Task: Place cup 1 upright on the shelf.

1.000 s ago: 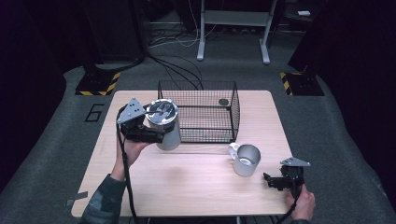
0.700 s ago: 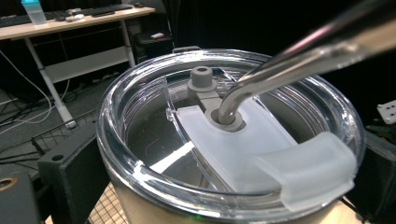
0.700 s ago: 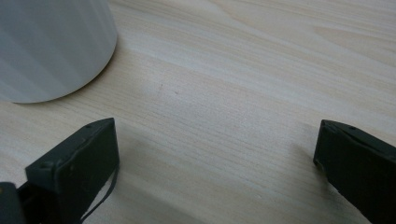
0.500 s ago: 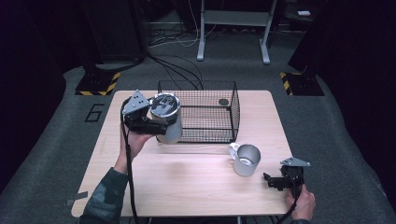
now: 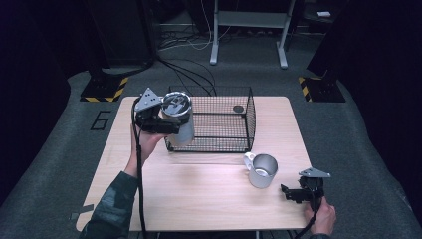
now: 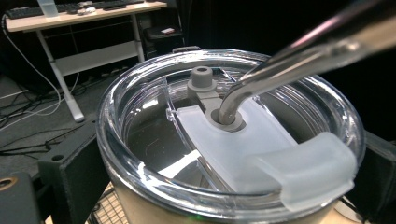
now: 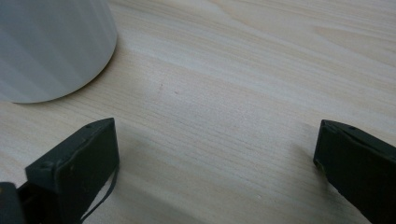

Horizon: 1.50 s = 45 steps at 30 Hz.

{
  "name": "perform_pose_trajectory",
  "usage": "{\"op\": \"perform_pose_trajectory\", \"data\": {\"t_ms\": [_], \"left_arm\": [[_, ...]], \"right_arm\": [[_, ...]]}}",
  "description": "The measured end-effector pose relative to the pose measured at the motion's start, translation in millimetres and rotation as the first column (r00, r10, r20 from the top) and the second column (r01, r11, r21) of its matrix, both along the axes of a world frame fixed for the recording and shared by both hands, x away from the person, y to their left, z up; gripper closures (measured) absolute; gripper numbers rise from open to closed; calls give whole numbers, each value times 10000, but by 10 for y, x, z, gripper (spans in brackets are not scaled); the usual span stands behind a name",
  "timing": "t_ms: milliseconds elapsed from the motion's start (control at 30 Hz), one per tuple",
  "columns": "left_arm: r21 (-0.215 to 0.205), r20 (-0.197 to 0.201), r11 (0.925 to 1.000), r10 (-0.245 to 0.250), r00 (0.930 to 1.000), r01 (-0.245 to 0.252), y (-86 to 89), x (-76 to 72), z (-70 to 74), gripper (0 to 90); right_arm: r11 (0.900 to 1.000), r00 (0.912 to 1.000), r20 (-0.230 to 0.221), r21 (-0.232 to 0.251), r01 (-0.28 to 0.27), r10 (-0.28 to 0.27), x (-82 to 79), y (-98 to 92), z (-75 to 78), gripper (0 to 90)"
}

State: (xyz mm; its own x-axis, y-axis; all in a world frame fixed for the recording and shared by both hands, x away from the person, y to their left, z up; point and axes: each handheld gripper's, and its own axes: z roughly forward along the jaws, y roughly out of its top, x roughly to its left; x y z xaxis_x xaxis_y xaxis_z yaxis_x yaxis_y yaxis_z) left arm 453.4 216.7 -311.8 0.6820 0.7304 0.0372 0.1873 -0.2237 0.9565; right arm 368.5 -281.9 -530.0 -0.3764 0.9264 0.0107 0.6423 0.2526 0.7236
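Over the wire basket's (image 5: 219,124) left end, my left gripper (image 5: 166,121) pinched the lidded tumbler (image 5: 180,119); my right gripper (image 5: 293,193) lay spread near the table's (image 5: 199,199) right front corner.

Left gripper (image 5: 166,122) raised, fingers clamped, right gripper (image 5: 291,193) low, fingers apart

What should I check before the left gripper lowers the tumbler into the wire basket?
1. Grip: left gripper shut on the tumbler, jaws at both sides: ok.
2. Lid seated, bent metal straw through it: ok.
3. Tumbler fully over the wire basket: not ok, it hangs at the left front corner.
4. Basket floor free: a small dark disc lies at the back right; otherwise ok.
5. Right gripper open, low over the table, apart from the mug: ok.
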Motion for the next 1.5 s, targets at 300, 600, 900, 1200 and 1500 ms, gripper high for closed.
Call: {"op": "perform_pose_trajectory", "data": {"t_ms": [300, 600, 900, 1200, 1500], "left_arm": [[147, -56, 9999, 58, 10000, -57, -34, 113, 13, 39], [207, -78, 9990, 397, 9992, -395, -60, 306, 2, 39], [274, -239, 9984, 500, 9985, -494, -96, 453, -21, 39], [456, -364, 9960, 785, 9963, -768, -136, 575, -68, 39], [508, -415, 9949, 894, 9951, -873, -183, 671, -133, 39]], "right_arm": [[10000, 10000, -1, 1, 3, -3, 0, 0, 0, 0], [10000, 10000, -2, 2, 5, -5, 0, 0, 0, 0], [10000, 10000, -2, -3, 1, -1, 0, 0, 0, 0], [10000, 10000, -3, 1, 4, -4, 0, 0, 0, 0], [10000, 10000, 0, -2, 2, -2, 0, 0, 0, 0]]}}
